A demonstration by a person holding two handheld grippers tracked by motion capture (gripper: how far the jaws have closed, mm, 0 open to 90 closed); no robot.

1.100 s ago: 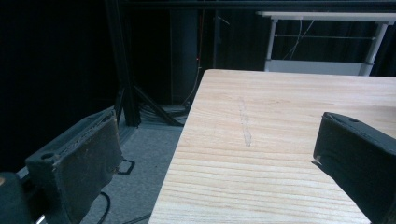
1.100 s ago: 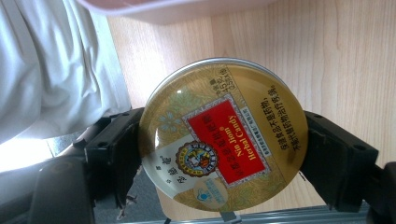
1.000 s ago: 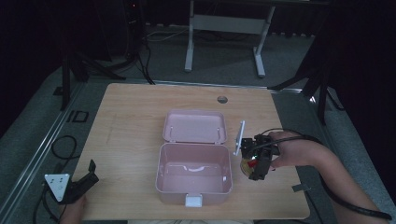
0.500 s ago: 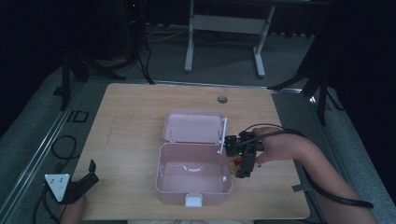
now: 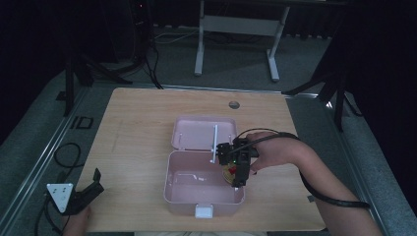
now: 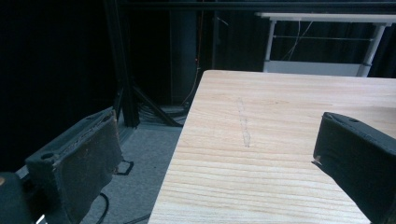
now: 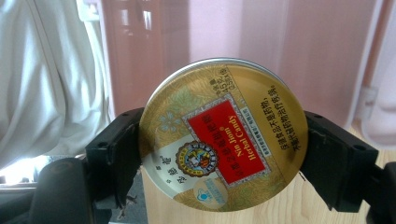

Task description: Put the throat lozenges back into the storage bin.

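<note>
Two grippers: right gripper (image 5: pixel 235 173) clamps a round gold candy tin with red label (image 7: pixel 223 135) over the open pink plastic box (image 5: pixel 204 189) on the wooden table (image 5: pixel 137 128); left gripper (image 5: pixel 87 191), jaws apart, rests at the table's near-left corner.

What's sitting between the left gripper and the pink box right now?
Nothing: in the high view, bare wooden table separates the left gripper from the pink box.
</note>
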